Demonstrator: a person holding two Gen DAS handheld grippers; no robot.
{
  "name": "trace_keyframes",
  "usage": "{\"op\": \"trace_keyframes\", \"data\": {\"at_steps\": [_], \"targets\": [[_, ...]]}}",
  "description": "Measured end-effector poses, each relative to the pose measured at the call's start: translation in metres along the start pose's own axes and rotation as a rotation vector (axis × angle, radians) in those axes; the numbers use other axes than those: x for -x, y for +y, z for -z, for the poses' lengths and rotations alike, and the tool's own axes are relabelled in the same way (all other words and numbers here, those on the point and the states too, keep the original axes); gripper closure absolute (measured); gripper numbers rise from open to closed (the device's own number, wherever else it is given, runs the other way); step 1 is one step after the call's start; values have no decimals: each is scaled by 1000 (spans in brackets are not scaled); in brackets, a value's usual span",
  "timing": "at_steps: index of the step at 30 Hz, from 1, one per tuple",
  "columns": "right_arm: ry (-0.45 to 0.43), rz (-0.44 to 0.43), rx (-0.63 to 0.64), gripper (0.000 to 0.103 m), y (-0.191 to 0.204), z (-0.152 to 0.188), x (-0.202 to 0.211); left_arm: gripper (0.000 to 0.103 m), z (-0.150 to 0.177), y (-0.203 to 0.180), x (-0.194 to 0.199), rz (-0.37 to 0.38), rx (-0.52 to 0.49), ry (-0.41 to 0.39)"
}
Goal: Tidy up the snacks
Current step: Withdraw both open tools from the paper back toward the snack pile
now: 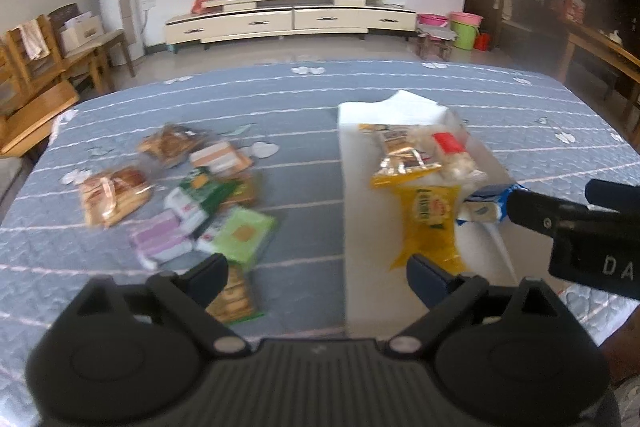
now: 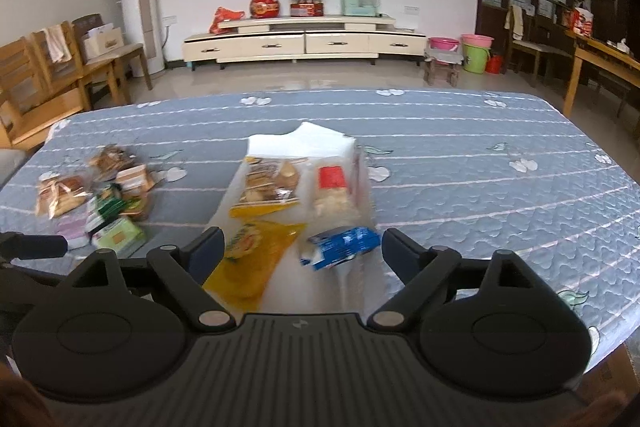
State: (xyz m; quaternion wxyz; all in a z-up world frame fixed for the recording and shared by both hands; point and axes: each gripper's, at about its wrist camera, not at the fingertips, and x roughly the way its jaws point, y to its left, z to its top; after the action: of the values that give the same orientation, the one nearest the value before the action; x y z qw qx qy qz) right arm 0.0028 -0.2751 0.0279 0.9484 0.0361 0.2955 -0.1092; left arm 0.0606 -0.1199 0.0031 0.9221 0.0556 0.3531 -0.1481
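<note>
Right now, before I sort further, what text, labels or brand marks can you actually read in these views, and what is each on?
"DA": white letters on the right gripper body, cut off by the left wrist view's edge.
Yellow packet: green label, too blurred to read.
Blue-and-white packet: print blurred, unreadable.
Red-labelled packet: nothing legible.
Green packet in the loose pile: label unreadable.

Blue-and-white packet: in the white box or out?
In. The blue-and-white packet lies inside the white box, beside the yellow bag.
</note>
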Motion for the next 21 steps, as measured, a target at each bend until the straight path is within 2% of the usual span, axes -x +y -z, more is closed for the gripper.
{"op": "trace_keyframes", "data": {"at_steps": [21], "targets": [[4,-90,52,0,47,1,3,7,16,54,26,-81,65,-27]]}}
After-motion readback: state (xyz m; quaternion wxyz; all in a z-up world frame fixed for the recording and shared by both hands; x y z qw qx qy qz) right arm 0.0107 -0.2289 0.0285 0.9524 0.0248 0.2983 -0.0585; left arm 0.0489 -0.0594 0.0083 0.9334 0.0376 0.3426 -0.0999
